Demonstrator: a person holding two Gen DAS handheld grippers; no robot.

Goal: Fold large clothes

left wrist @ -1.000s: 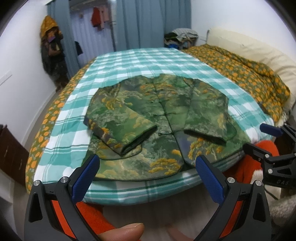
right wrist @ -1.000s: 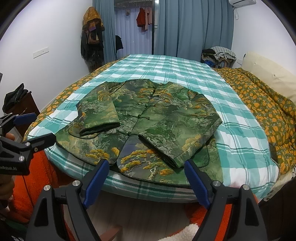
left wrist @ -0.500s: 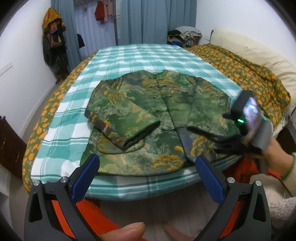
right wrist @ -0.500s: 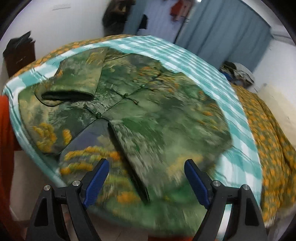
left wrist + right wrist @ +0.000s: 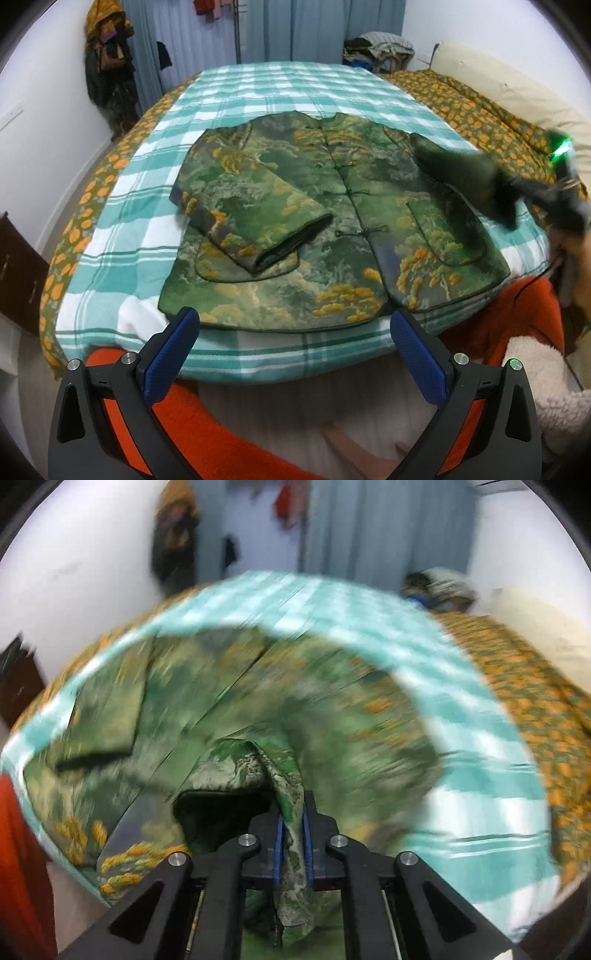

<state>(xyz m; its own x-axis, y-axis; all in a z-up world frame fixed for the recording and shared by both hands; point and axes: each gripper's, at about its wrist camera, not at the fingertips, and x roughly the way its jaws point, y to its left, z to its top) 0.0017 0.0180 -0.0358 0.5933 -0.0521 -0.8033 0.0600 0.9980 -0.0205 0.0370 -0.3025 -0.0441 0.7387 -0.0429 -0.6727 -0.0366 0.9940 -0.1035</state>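
A green jacket (image 5: 332, 229) with yellow tree patterns lies flat, front up, on the bed. Its left sleeve (image 5: 258, 221) is folded across the chest. My left gripper (image 5: 295, 321) hovers open over the bed's near edge, just short of the hem, with nothing between its fingers. My right gripper (image 5: 293, 819) has its jaws closing tight on the right sleeve's cuff (image 5: 273, 768), with cloth pinched between the blue pads. In the left wrist view that sleeve (image 5: 461, 170) hangs lifted off the jacket and drawn to the right by the blurred right gripper (image 5: 554, 199).
A teal checked blanket (image 5: 280, 88) covers the bed. An orange-flowered quilt (image 5: 480, 110) and a cream pillow (image 5: 509, 85) lie on the right. A dark cabinet (image 5: 18, 266) stands at the left and blue curtains (image 5: 332, 26) hang behind. An orange garment (image 5: 221, 435) is near my left gripper.
My right gripper moved in over the jacket, shut on the right sleeve's cuff and pulled it up and to the right. My left gripper sank slightly toward the hem and stayed open.
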